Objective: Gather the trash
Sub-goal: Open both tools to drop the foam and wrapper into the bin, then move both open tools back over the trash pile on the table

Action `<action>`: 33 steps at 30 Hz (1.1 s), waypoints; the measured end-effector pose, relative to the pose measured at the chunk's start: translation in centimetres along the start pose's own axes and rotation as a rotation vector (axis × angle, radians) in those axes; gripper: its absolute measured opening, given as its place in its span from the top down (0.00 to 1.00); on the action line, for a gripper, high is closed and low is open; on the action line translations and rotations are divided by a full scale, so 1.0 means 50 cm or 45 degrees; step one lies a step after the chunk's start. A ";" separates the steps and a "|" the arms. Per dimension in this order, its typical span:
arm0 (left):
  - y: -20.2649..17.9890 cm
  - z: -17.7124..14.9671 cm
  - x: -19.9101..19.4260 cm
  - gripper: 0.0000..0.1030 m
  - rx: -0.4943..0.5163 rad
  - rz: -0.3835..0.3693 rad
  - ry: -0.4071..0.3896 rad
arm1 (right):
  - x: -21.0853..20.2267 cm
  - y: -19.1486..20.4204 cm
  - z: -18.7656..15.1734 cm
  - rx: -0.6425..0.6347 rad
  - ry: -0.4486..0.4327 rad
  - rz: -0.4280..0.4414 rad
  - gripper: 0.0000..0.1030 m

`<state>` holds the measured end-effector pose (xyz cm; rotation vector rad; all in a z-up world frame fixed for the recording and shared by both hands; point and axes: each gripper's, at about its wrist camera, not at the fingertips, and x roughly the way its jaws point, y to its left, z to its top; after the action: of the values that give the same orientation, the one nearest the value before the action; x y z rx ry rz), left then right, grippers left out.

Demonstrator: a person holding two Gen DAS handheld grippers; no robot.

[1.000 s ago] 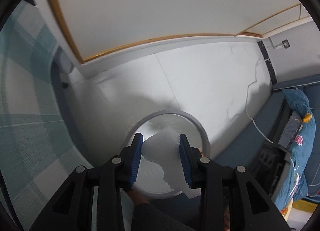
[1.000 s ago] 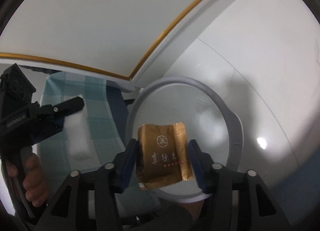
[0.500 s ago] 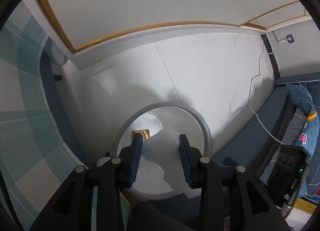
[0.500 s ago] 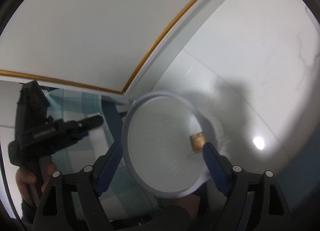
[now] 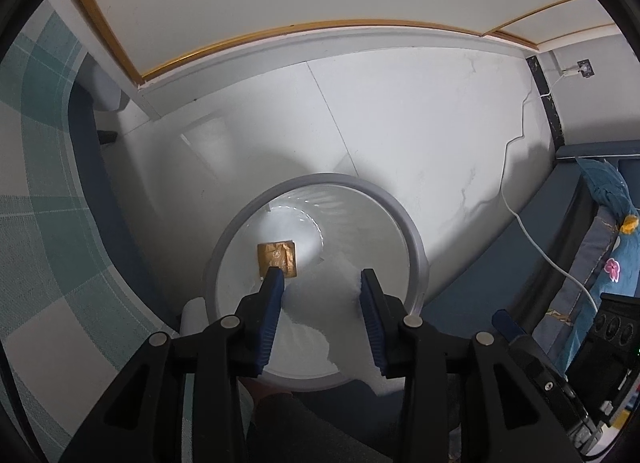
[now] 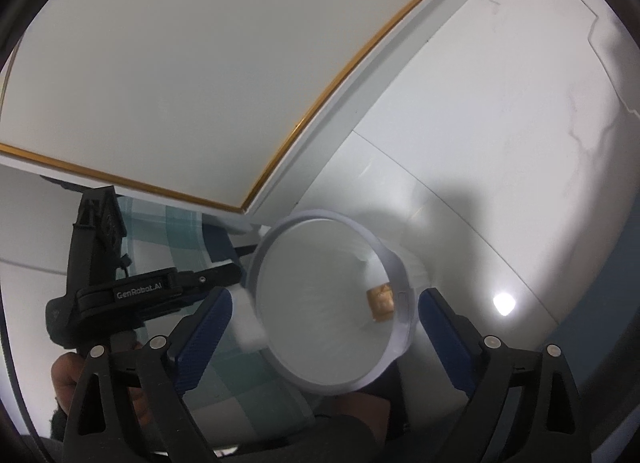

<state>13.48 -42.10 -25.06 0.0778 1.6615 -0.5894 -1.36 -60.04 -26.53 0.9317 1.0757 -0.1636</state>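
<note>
A room in a home: a white tiled floor [image 5: 400,111], a checked teal bedcover [image 5: 44,223] at one side, flowered bedding [image 5: 608,231] on a blue sofa, and a white waste bin [image 5: 416,247] on the floor.

L gripper [image 5: 322,289]: jaws opening, tilted down | R gripper [image 6: 322,319]: opening, empty

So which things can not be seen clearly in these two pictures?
- Left wrist view: the near edge of the gold wrapper in the bin is behind a finger of the left tool; its print is too small.
- Same view: the bottom of the white tissue, whose outline melts into the white bin.
- Right wrist view: the tissue is blurred beside the rim.
</note>
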 end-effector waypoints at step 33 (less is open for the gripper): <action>0.004 -0.131 -0.301 0.33 0.093 0.255 -0.591 | -0.174 0.167 -0.027 -0.247 -0.229 0.030 0.04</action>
<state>10.51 -34.99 -10.59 0.1471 1.1663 -0.4719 -2.18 -56.56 -14.97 0.7400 0.8967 -0.1192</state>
